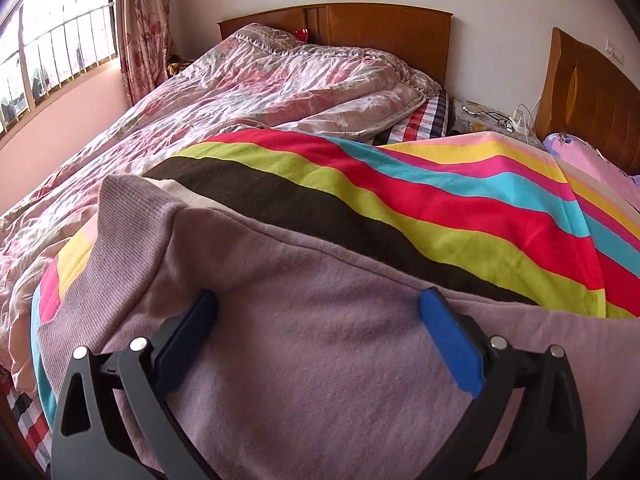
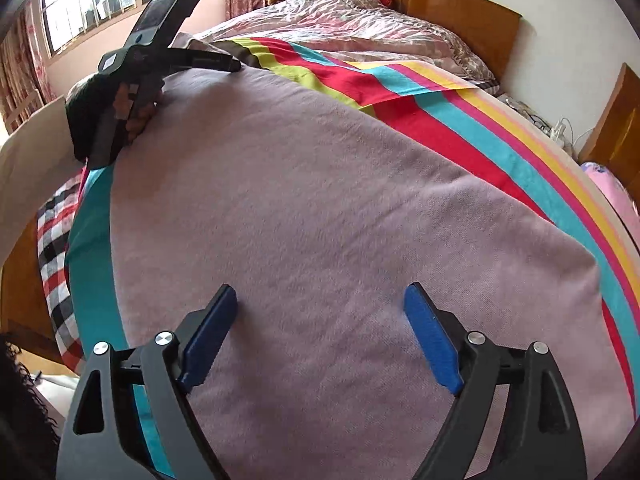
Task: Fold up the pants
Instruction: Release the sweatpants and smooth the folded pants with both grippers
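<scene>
Because the mauve pants [image 2: 340, 220] are laid flat on the striped blanket [image 2: 460, 128] over the bed, a smooth folding surface is provided. Both the left gripper [image 1: 320, 316] and right gripper [image 2: 320, 312] are held spread wide above the fabric, nothing pinched.

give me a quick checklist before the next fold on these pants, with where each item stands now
1. Left claw open and holding nothing: ok, its pads stand wide apart over the fabric.
2. Right claw open and holding nothing: ok, same wide gap.
3. Pants lying flat on the striped blanket: ok in the right wrist view; only mild wrinkles.
4. Ribbed hem squared up: not ok, it humps up at the corner in the left wrist view.
5. Layers underneath aligned: cannot tell, they are hidden.
6. Space to fold on the blanket: ok, bare stripes lie beyond the pants.
</scene>
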Demonstrator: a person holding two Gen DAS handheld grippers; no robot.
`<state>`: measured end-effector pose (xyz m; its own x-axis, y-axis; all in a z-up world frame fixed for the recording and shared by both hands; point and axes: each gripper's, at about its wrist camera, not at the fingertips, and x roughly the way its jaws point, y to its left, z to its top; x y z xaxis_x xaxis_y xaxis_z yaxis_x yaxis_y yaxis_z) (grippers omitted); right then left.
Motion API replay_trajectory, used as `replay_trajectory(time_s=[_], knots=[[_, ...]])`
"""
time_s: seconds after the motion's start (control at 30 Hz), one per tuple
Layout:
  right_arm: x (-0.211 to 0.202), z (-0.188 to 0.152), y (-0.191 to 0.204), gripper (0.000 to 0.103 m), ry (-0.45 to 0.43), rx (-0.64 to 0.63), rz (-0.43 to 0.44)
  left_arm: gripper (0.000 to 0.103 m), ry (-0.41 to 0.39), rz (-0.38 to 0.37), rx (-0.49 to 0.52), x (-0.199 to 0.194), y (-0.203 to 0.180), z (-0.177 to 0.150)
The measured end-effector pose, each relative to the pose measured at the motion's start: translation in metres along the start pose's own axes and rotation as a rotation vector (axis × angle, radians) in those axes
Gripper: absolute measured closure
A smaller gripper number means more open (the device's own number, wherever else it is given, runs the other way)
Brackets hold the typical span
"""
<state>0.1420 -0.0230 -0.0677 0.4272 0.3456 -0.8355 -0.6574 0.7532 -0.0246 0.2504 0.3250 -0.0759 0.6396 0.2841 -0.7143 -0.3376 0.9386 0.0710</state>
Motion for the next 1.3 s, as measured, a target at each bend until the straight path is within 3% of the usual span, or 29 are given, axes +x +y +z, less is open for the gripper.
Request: replay_trajectory(time_s=[0.07, 0.17, 0.23, 0.3, 0.43, 0.5, 0.53, 0.6, 0.73, 0.77, 0.83, 0.9, 0.97, 1.03, 1.1, 1.2, 1.3], knots=[[-0.022, -0.014, -0.005, 0.017, -0.032, 0.034, -0.016, 0.006, -0.051, 0.067, -0.028, -0.028, -0.005, -0.001], [-0.055, -0.035, -0.027, 0.017, -0.091, 0.103, -0.082, 0.004, -0.133, -0.086, -0.063, -0.09, -0.031, -0.011], [-0.072, -0.052, -0.052, 0.016, -0.114, 0.18, -0.139, 0.002, -0.129, -0.235, -0.058, -0.12, -0.066, -0.026], [-0.082, -0.07, -0.083, 0.016, -0.115, 0.262, -0.182, 0.001, -0.057, -0.393, 0.041, -0.135, -0.12, -0.044], [-0.09, -0.119, -0.144, 0.016, -0.045, 0.369, -0.262, 0.001, 0.001, -0.506, 0.287, -0.151, -0.222, -0.082], [-0.087, -0.151, -0.181, 0.016, 0.045, 0.475, -0.303, 0.002, 0.028, -0.5, 0.369, -0.148, -0.259, -0.095], [-0.096, -0.166, -0.195, 0.011, 0.015, 0.539, -0.266, 0.002, 0.047, -0.477, 0.399, -0.145, -0.272, -0.1], [-0.114, -0.184, -0.207, 0.011, -0.042, 0.602, -0.202, 0.002, 0.08, -0.431, 0.432, -0.142, -0.295, -0.109], [-0.144, -0.2, -0.209, 0.011, -0.127, 0.613, -0.258, 0.002, 0.062, -0.474, 0.479, -0.157, -0.334, -0.115], [-0.144, -0.206, -0.213, 0.011, -0.131, 0.63, -0.267, 0.002, 0.058, -0.483, 0.504, -0.159, -0.348, -0.119], [-0.131, -0.22, -0.227, 0.011, -0.037, 0.668, -0.318, 0.002, 0.061, -0.457, 0.566, -0.157, -0.373, -0.13], [-0.136, -0.23, -0.222, 0.011, -0.07, 0.616, -0.302, 0.001, 0.03, -0.425, 0.591, -0.157, -0.386, -0.139], [-0.14, -0.236, -0.221, 0.011, -0.089, 0.616, -0.286, 0.001, 0.053, -0.436, 0.588, -0.153, -0.386, -0.137], [-0.149, -0.237, -0.222, 0.011, -0.086, 0.641, -0.282, 0.001, 0.095, -0.436, 0.558, -0.15, -0.382, -0.132], [-0.165, -0.234, -0.226, 0.011, -0.11, 0.662, -0.282, 0.002, 0.07, -0.431, 0.559, -0.156, -0.383, -0.122], [-0.179, -0.214, -0.235, 0.011, -0.173, 0.615, -0.281, 0.002, 0.022, -0.472, 0.565, -0.161, -0.398, -0.1], [-0.168, -0.187, -0.243, 0.011, -0.171, 0.547, -0.268, 0.002, 0.041, -0.501, 0.543, -0.142, -0.419, -0.082]])
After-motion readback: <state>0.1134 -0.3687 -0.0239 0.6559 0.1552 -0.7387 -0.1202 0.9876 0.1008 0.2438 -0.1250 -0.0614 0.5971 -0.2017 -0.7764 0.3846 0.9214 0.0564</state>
